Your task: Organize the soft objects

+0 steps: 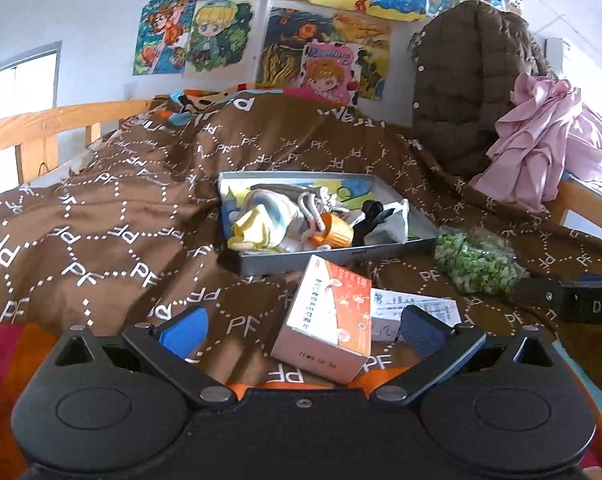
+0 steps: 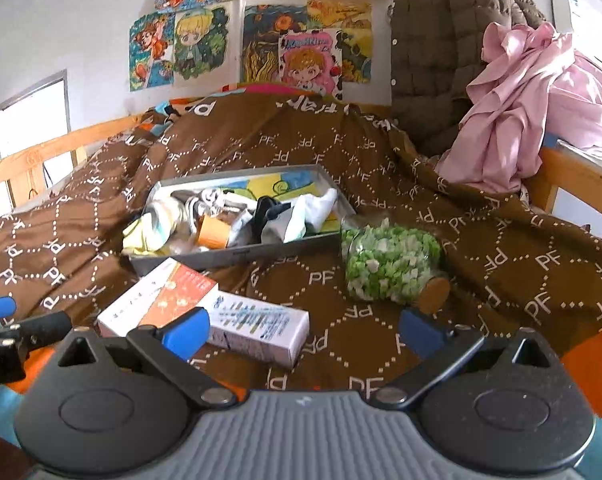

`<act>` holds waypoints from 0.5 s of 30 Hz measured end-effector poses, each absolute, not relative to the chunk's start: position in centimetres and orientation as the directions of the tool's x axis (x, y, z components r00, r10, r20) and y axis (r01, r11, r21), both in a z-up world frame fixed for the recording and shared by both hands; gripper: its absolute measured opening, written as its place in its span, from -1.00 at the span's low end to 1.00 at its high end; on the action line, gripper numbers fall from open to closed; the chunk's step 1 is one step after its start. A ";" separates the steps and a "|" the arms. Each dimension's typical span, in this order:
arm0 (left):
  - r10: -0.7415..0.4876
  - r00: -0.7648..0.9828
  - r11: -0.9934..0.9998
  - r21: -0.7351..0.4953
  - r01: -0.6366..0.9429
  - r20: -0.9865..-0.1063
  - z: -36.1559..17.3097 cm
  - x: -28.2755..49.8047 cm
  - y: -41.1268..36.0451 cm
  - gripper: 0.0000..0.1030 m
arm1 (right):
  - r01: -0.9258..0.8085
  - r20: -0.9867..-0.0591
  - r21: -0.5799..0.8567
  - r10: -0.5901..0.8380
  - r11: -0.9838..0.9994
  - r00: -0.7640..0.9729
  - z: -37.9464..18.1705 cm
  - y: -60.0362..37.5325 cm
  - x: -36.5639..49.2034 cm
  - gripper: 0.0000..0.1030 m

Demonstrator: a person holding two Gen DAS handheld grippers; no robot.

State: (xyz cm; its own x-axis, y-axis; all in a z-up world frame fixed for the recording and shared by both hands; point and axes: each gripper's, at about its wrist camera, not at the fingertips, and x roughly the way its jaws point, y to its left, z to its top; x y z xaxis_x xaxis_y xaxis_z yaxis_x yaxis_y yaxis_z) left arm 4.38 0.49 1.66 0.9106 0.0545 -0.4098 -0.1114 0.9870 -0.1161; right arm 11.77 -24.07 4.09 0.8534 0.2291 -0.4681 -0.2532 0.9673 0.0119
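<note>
brown quilt [image 2: 261,152], tray [image 2: 237,256] of cloths [image 2: 313,212] filled; left gripper [image 1: 301,328] and right gripper [image 2: 301,328] spread, empty; sorting judged nearly done, boxes [image 2: 257,328] left

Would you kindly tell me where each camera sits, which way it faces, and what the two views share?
Left wrist view: sits on the left claw, facing across the brown bedspread at the orange-and-white box; its own open blue fingers show, and the right claw's tip at the right edge.
Right wrist view: sits on the right claw, further right, facing the jar of green pieces; its open fingers show, and the left claw at the left edge.
Shared: the metal tray of soft items, both boxes, the jar, the wall drawings.
</note>
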 end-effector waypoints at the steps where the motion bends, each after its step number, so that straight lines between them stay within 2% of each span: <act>1: 0.063 0.909 0.986 -0.115 -0.121 -0.413 1.6 4.4 0.5 0.99 | -0.253 -0.471 0.012 0.229 0.967 0.852 4.0 -24.0 11.8 0.99; 15: 0.098 0.890 0.978 -0.122 -0.169 -0.444 1.1 5.1 0.9 0.99 | -0.251 -0.478 0.028 0.234 0.967 0.847 4.2 -23.6 12.3 0.99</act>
